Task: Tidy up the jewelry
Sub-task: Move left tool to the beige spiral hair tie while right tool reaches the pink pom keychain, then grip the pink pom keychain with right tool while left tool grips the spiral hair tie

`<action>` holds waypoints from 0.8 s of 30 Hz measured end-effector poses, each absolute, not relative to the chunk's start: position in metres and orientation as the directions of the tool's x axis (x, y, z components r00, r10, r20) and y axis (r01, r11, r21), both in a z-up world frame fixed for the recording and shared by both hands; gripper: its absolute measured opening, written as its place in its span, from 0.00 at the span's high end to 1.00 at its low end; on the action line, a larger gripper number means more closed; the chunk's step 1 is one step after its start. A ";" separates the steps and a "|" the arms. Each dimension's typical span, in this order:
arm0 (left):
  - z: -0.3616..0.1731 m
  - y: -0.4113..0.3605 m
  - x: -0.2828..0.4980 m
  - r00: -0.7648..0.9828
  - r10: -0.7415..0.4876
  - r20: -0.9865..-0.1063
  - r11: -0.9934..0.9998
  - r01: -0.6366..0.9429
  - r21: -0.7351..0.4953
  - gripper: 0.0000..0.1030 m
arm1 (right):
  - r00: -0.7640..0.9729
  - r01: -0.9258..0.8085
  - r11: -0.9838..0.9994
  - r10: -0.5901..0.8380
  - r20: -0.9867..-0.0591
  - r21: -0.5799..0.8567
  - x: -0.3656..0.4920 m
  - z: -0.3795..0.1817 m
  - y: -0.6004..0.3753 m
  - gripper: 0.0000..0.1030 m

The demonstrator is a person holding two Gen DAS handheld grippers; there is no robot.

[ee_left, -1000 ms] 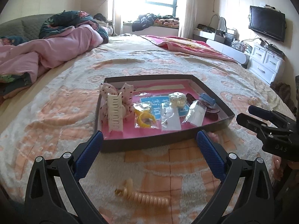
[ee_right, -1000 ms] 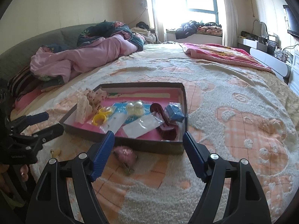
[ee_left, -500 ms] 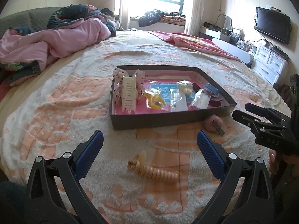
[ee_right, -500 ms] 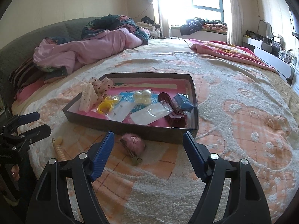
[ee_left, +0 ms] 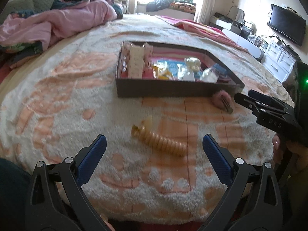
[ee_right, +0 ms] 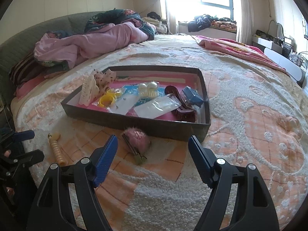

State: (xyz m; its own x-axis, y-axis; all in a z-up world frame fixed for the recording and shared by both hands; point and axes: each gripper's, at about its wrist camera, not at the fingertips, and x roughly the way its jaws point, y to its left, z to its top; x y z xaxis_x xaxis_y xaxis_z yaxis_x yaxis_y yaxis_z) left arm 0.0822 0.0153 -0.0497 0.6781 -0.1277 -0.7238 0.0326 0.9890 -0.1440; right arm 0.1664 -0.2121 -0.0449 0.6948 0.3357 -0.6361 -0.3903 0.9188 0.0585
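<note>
1 tray (ee_right: 107,113), 2 loose pieces on bed (spiral clip (ee_left: 159,141), pink fuzzy clip (ee_right: 137,137)), 2 claws (ee_left: 154,150) (ee_right: 153,150).

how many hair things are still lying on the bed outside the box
2: a beige spiral clip before the left claw, and a pink fluffy clip against the box front wall.

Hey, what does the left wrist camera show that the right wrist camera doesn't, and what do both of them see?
Only the left wrist view shows the wall-mounted TV and white drawers, plus the right gripper from the side. Only the right wrist view clearly shows the dark red hair claw in the box and the left gripper at its edge. Both show the dark box, the beige spiral hair tie, the pink fluffy clip and the pink quilt.
</note>
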 end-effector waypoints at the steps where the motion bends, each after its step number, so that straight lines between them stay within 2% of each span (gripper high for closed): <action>1: -0.052 0.016 0.082 0.670 -0.138 -0.729 0.987 0.034 -0.156 0.11 | 0.694 -0.391 0.919 0.334 -0.637 0.056 0.167 -0.046 -0.212 0.29; 5: -0.063 0.017 0.086 0.637 -0.183 -0.749 0.978 0.040 -0.204 0.13 | 0.689 -0.395 0.918 0.327 -0.648 0.043 0.170 -0.052 -0.209 0.29; 6: -0.065 0.017 0.087 0.632 -0.192 -0.750 0.976 0.046 -0.212 0.18 | 0.686 -0.396 0.917 0.324 -0.651 0.039 0.171 -0.054 -0.208 0.29; 9: -0.068 0.014 0.090 0.628 -0.221 -0.747 0.970 0.060 -0.236 0.26 | 0.676 -0.407 0.913 0.322 -0.663 0.028 0.173 -0.059 -0.203 0.29; 14: -0.079 0.012 0.103 0.601 -0.249 -0.759 0.958 0.040 -0.283 0.27 | 0.644 -0.420 0.907 0.325 -0.693 0.036 0.183 -0.070 -0.195 0.30; 16: -0.079 0.011 0.105 0.610 -0.237 -0.756 0.960 0.030 -0.277 0.31 | 0.633 -0.427 0.904 0.328 -0.701 0.037 0.187 -0.074 -0.191 0.37; 17: -0.079 0.011 0.106 0.614 -0.228 -0.755 0.962 0.025 -0.270 0.36 | 0.627 -0.433 0.901 0.330 -0.706 0.038 0.189 -0.075 -0.188 0.39; 19: -0.078 0.010 0.108 0.629 -0.204 -0.750 0.968 0.014 -0.252 0.53 | 0.613 -0.451 0.891 0.347 -0.710 0.046 0.190 -0.077 -0.184 0.55; 20: -0.077 0.010 0.109 0.632 -0.196 -0.750 0.970 0.011 -0.244 0.70 | 0.606 -0.462 0.885 0.357 -0.711 0.050 0.190 -0.078 -0.182 0.59; 22: -0.076 0.010 0.110 0.634 -0.192 -0.749 0.971 0.013 -0.238 0.78 | 0.605 -0.477 0.878 0.364 -0.708 0.044 0.188 -0.077 -0.179 0.67; 24: -0.075 0.008 0.110 0.638 -0.190 -0.746 0.974 0.027 -0.225 0.83 | 0.604 -0.490 0.870 0.381 -0.700 0.051 0.185 -0.074 -0.178 0.68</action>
